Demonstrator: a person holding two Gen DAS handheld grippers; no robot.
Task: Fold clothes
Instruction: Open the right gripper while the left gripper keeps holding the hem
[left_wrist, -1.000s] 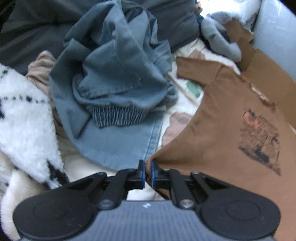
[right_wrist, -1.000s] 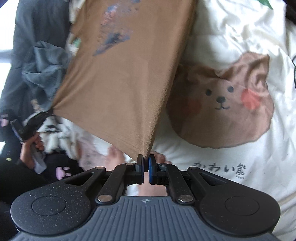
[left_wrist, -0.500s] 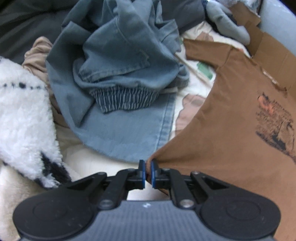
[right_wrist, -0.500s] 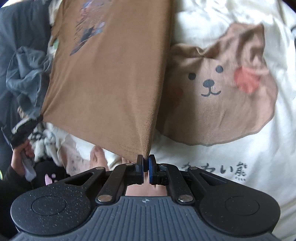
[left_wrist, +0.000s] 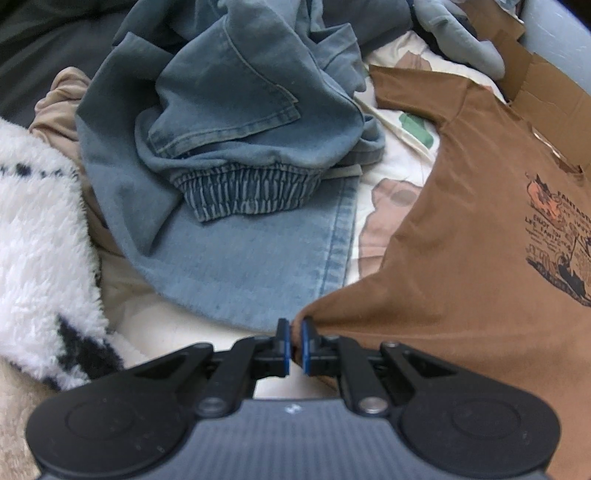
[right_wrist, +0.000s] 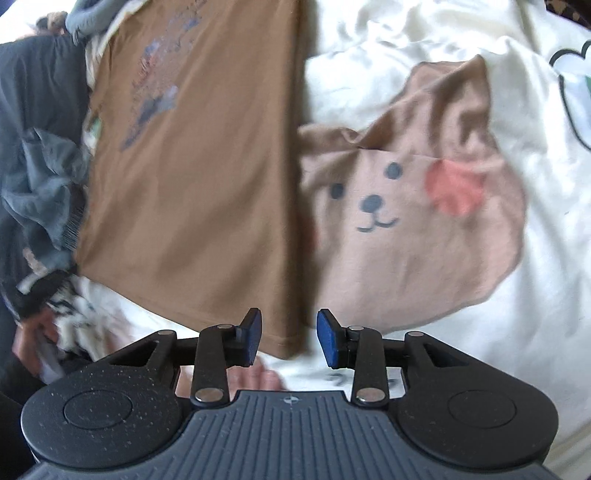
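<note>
I have the brown T-shirt (left_wrist: 461, 258) laid print-up on the cream bear-print bedspread (right_wrist: 424, 221), its hem nearest me. My left gripper (left_wrist: 294, 345) is clamped on 1 hem corner, pads pinching a bunched nub of cloth. My right gripper (right_wrist: 289, 341) is opening, its jaws standing apart with the other hem corner lying slack between them, not gripped. The risk: if the left pulls while the right lets go, the hem skews and the flat lay wrinkles; the crumpled blue jeans (left_wrist: 240, 147) just left of the shirt could also snag that corner. A second ago both grippers pinched the hem taut above the bed; now the shirt lies flat.
</note>
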